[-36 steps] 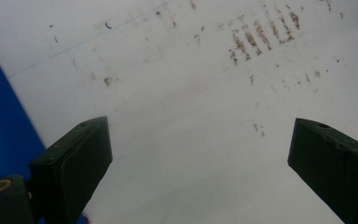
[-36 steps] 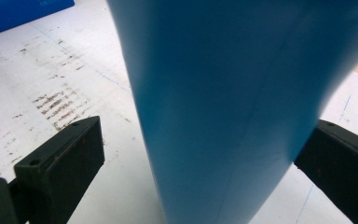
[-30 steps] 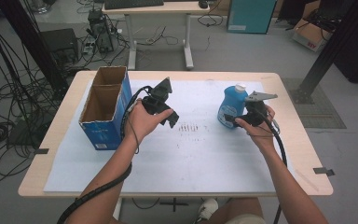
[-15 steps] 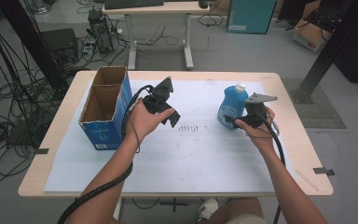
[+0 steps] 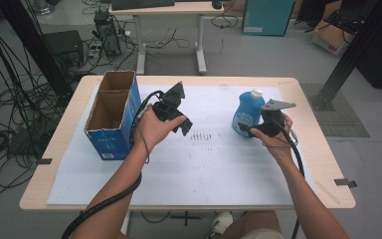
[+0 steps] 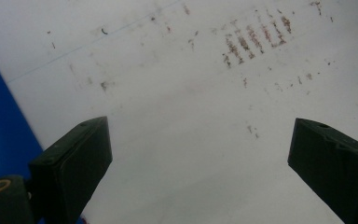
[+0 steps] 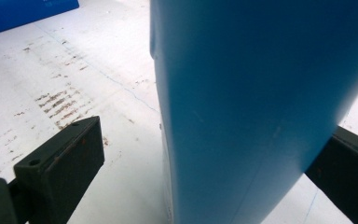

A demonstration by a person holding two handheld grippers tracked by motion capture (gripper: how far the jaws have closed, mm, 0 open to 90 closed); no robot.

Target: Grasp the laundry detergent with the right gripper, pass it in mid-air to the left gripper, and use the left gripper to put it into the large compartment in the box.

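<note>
From the high view, the right gripper is sitting right up against the near side of the blue bottle, which is standing upright on the right part of the surface. The left gripper is hovering over the middle-left, just right of the open box, holding nothing.

In the left gripper view, the fingers are spreading wide apart with only white sheet and some brown smudges between them; a bit of the box's blue wall is peeking in at left.

In the right gripper view, the bottle is standing between the wide-open fingers. The left one is sitting apart from it; I can't tell whether the right one is touching. So no grip on it.
</note>
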